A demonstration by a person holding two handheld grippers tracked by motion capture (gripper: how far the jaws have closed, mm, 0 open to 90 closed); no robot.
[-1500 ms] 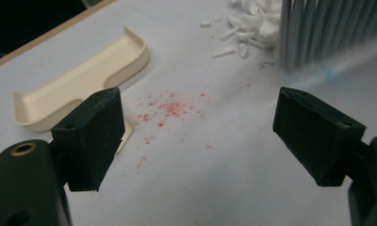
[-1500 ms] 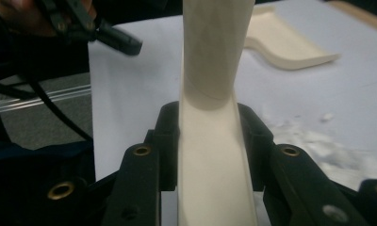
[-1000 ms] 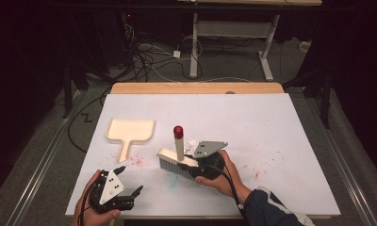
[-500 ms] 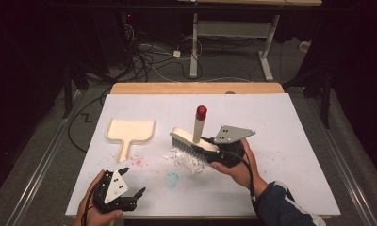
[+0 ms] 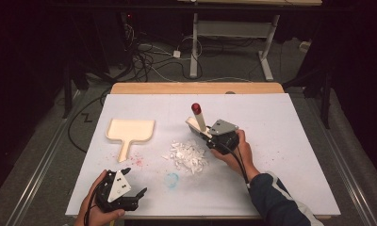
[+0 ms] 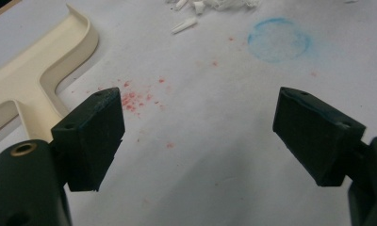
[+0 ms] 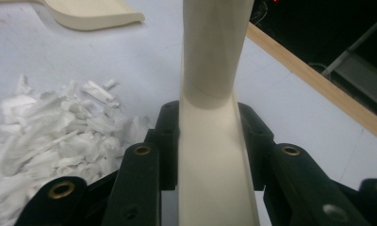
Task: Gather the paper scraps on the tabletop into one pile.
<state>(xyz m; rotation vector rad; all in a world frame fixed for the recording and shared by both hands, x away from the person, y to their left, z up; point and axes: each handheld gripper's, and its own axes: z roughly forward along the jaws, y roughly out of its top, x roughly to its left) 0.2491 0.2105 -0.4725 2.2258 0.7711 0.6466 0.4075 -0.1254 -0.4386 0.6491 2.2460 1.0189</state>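
We find the right gripper clamped on the brush, which has moved from the near left of the paper scraps to their far right edge. The scraps lie heaped mid-tabletop, short of the dustpan; sweeping looks unfinished. The left gripper has stayed put, fingers wide and empty.
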